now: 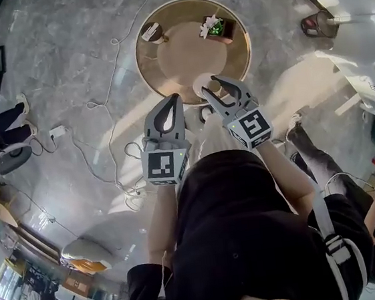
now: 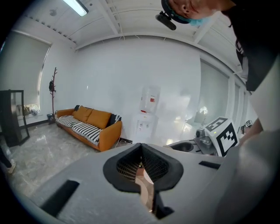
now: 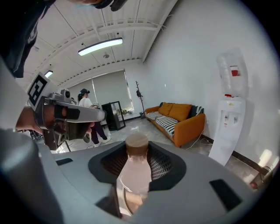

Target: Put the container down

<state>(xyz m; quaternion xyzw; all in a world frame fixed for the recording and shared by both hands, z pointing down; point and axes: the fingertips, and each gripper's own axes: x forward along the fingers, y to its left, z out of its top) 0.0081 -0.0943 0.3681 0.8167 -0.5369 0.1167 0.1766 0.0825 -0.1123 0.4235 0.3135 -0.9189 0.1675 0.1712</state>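
Two grippers are raised in front of your chest in the head view, side by side and not touching.

Right gripper [image 3: 136, 151]: fingers pinch the container [image 3: 133, 175], a clear bottle-shaped vessel with a brown cap [image 3: 137, 141]. The body sits between the pads and the cap end points away from the camera, along the jaws. You hold it in the air; it rests on nothing. From the head view it shows only as a pale disc between the fingertips, overlapping the near rim of the round table [image 1: 145, 63]. How high it is above that table cannot be told.

Left gripper [image 2: 141, 148]: fingers pressed together, with only a thin slit between them and nothing in it.

Surroundings:
- The round table has a gold rim and carries a small planter [image 1: 216, 28] at its far side.
- A white cable [image 1: 95, 106] trails over the grey marble floor to your left.
- An orange sofa [image 3: 179, 116] with a striped cushion stands against the far wall.
- A white water dispenser [image 3: 229, 113] stands near the sofa.
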